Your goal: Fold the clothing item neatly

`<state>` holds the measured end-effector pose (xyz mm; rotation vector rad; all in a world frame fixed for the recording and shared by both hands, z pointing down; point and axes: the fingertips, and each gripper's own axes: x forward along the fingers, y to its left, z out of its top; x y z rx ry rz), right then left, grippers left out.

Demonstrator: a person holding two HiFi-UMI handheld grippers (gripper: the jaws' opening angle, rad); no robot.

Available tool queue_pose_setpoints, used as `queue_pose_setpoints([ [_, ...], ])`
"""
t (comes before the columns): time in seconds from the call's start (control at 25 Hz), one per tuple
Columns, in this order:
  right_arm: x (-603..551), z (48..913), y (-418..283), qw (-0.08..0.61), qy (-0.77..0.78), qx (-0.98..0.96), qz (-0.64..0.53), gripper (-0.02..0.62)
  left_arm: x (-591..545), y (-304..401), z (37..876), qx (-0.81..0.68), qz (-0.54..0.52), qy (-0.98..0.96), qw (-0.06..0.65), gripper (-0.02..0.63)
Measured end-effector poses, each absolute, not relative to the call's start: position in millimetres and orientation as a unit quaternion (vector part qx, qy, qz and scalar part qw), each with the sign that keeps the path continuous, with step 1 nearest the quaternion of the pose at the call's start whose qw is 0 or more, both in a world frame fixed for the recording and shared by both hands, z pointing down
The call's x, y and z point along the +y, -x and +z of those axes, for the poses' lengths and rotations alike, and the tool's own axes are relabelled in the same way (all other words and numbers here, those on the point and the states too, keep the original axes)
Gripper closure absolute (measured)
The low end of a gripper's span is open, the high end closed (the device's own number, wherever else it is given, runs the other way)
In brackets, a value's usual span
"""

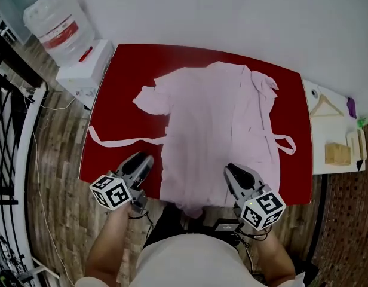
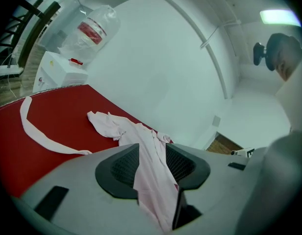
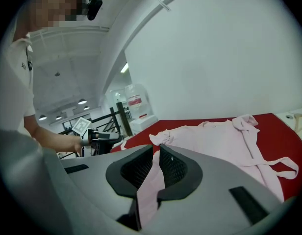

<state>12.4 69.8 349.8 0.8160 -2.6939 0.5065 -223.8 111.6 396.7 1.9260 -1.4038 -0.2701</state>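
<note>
We see the left gripper (image 2: 153,163) with its jaws spread. A strip of the pale pink robe (image 1: 214,124) runs loosely through the gap between them and drops out at its near end. We cannot tell whether the cloth touches either pad, but neither presses on it. Ahead of these jaws a crumpled sleeve (image 2: 109,124) lies on the red table (image 1: 124,70). To their left the robe's belt (image 2: 38,133) curves over bare tabletop. Further ahead and to the left stands a white water dispenser (image 2: 60,72) with a bottle (image 2: 92,31) on top.

The right gripper (image 3: 156,168) has its jaws pressed almost together, pinching the robe's hem. The pink cloth fills the narrow slit and comes out at its near end. Ahead and to the right of these jaws the body of the robe lies spread flat, with the collar at the far end. A loop of the belt lies well to their right.

From the head view, both pairs of jaws sit at the table's near edge, one at each lower corner of the robe. Between them the hem sags over that edge.
</note>
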Motion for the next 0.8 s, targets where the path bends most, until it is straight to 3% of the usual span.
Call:
queue_pose_setpoints([
  [0.4, 48.3, 345.7, 23.9, 0.152, -0.337, -0.913, 0.170, 0.575, 46.4, 283.2, 424.5, -0.526, -0.078, -0.755, 0.385, 0.456],
  [0.8, 37.6, 356.8, 54.1, 0.173, -0.306, -0.923, 0.153, 0.575, 25.5, 296.1, 442.8, -0.540, -0.067, -0.743, 0.389, 0.451],
])
